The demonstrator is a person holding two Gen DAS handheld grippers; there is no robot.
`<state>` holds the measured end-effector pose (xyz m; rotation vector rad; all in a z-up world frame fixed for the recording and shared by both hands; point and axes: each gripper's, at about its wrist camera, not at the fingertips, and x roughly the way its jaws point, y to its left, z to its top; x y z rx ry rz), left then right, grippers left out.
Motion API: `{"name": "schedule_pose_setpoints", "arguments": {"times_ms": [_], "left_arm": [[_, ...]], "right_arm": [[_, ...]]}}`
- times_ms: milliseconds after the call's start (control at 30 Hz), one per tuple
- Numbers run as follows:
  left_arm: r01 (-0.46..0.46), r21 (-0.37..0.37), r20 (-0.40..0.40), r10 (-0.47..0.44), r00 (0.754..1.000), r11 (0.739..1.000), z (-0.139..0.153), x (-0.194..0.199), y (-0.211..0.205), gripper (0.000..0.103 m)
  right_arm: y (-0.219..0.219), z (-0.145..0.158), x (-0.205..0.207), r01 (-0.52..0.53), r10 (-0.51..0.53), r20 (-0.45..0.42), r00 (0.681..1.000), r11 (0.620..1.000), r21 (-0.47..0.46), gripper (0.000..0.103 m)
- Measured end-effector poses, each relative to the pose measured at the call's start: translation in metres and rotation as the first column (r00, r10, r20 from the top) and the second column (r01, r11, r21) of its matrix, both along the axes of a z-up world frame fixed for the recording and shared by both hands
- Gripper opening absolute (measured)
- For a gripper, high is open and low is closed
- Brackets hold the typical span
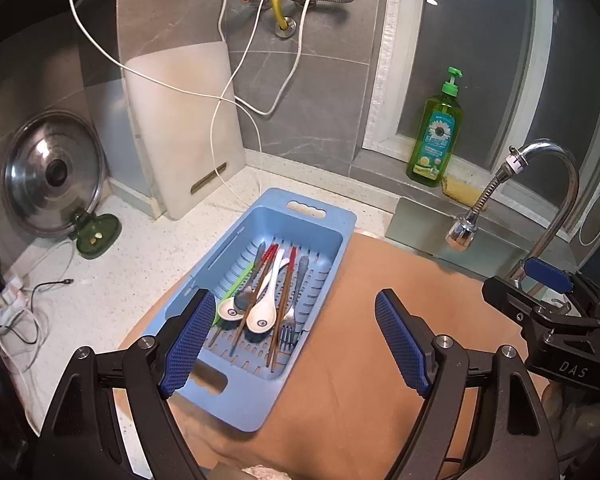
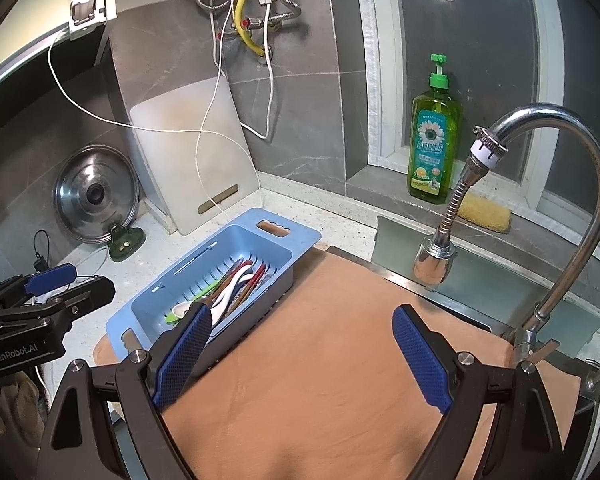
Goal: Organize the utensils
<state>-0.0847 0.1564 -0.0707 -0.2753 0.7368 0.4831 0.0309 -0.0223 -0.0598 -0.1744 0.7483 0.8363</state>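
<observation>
Both tools agape: left tool (image 1: 296, 338) above utensils (image 1: 260, 296); right tool (image 2: 302, 356) beside.

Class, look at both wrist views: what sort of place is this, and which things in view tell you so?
Most likely a home kitchen counter by the sink. A curved faucet stands at the right, a green dish soap bottle sits on the window ledge, and a blue drainer basket holds spoons, chopsticks and a fork.

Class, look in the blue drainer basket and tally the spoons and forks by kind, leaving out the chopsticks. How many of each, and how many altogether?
White ceramic spoons: 2
Metal spoon: 1
Metal fork: 1
Total: 4
</observation>
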Motion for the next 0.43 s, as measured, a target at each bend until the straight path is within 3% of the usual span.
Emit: {"name": "schedule_pose_setpoints", "arguments": {"times_ms": [433], "left_arm": [[0.026, 0.033, -0.003, -0.026, 1.0, 0.999, -0.002, 0.011, 0.003, 0.082]], "right_arm": [[-0.002, -0.007, 0.012, 0.01, -0.01, -0.026, 1.0, 1.0, -0.007, 0.089]]}}
